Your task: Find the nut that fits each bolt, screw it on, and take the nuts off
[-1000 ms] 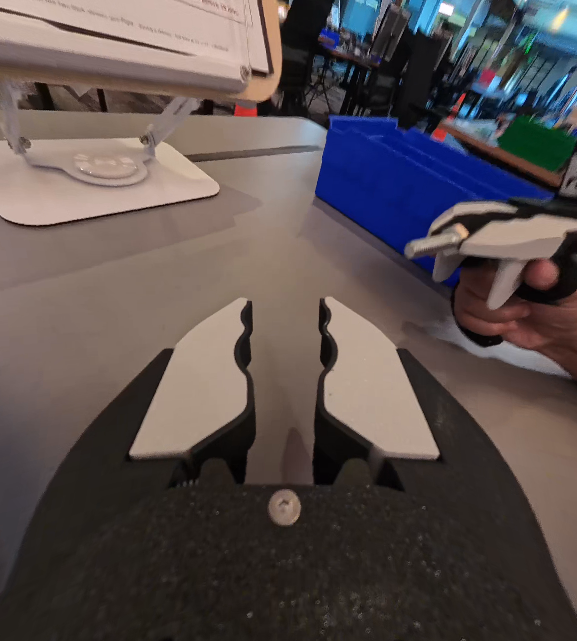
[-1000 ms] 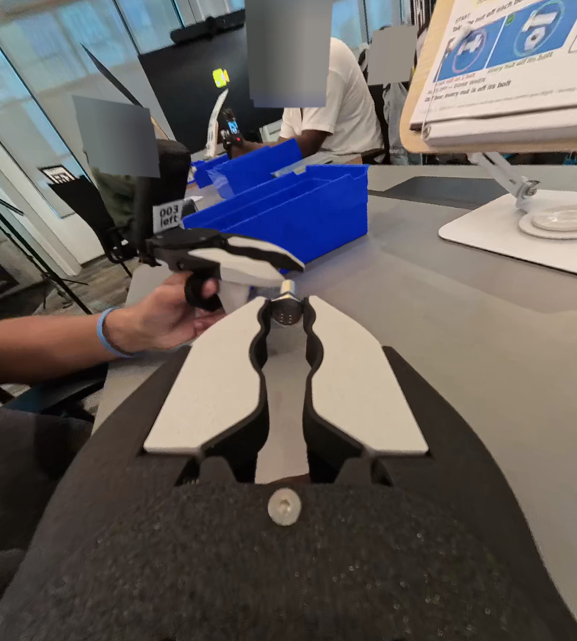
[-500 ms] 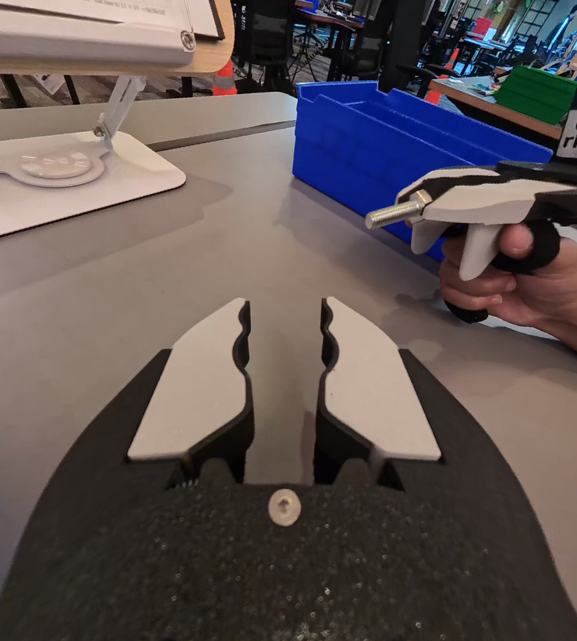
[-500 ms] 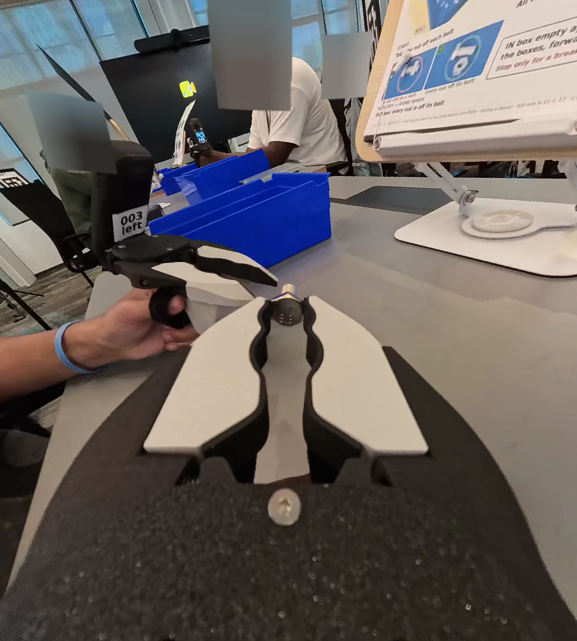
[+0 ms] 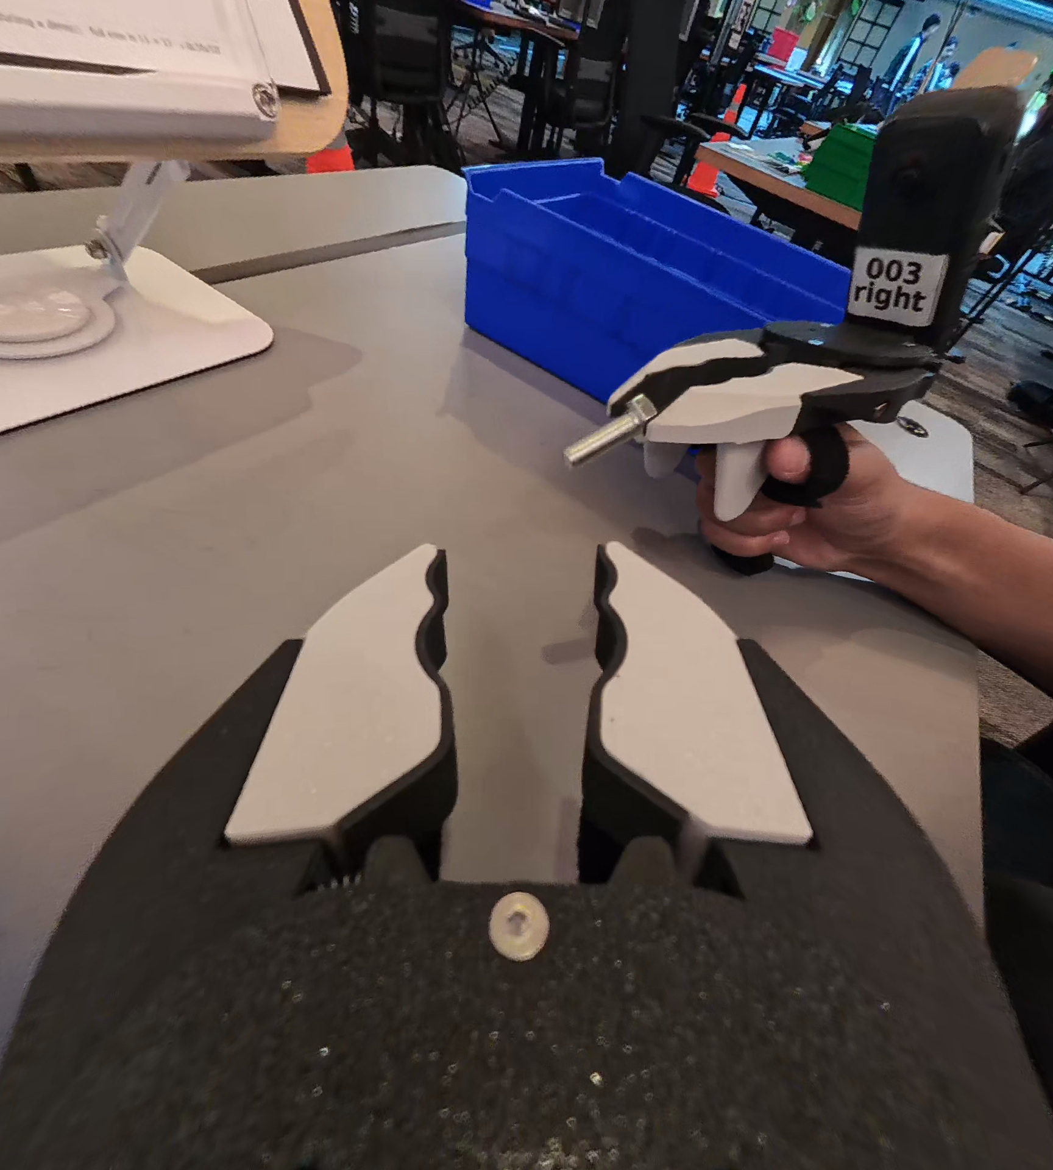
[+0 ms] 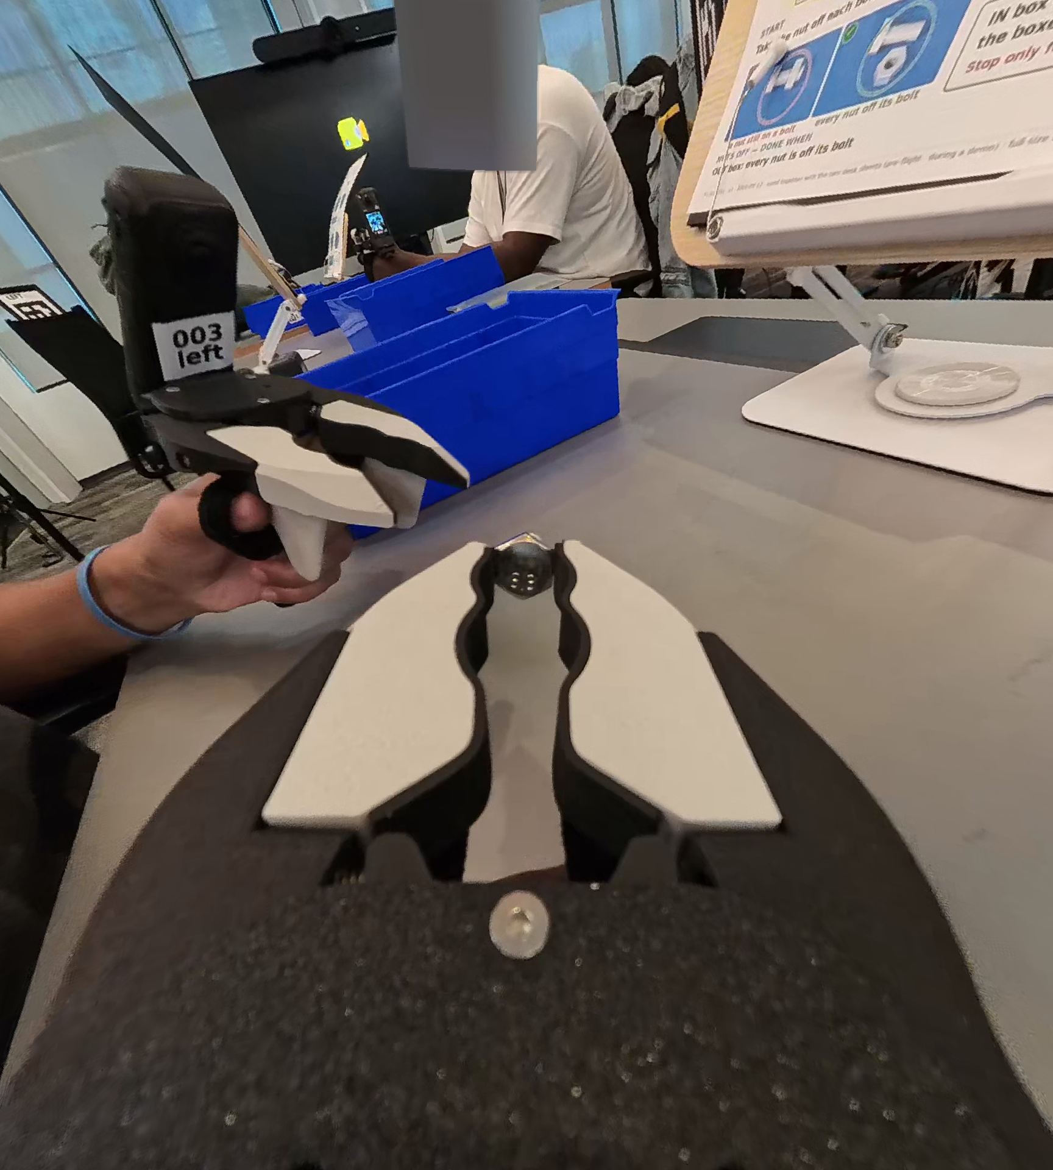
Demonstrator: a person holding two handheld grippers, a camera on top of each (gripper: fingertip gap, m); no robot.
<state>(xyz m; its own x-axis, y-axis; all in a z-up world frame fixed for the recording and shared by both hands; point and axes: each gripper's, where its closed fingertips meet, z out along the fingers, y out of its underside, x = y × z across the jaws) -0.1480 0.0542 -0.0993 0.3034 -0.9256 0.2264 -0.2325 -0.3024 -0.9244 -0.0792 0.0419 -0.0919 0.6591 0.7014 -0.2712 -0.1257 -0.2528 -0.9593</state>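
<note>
My right gripper point(image 6: 521, 557) is shut on a silver bolt point(image 6: 519, 568), gripping its hex head at the fingertips. In the left wrist view the right gripper point(image 5: 635, 411) shows at the right, above the table, with the bolt point(image 5: 606, 437) and its bare threaded shank pointing left and a little down. No nut is on the shank. My left gripper point(image 5: 519, 557) is open and empty, low over the grey table point(image 5: 258, 570). It also shows in the right wrist view point(image 6: 429, 475), held in a hand at the left. No loose nut is in view.
A blue bin point(image 5: 606, 285) stands at the table's far right in the left wrist view; a blue bin point(image 6: 498, 380) also shows in the right wrist view. A white stand point(image 5: 68, 329) carries an instruction sheet point(image 6: 923, 95). People sit at tables behind. Left tips to right tips: about 8 cm.
The right gripper with the bolt has tilted so the shank points more downward and left. The left wrist view has swung slightly. Both grips are unchanged.
</note>
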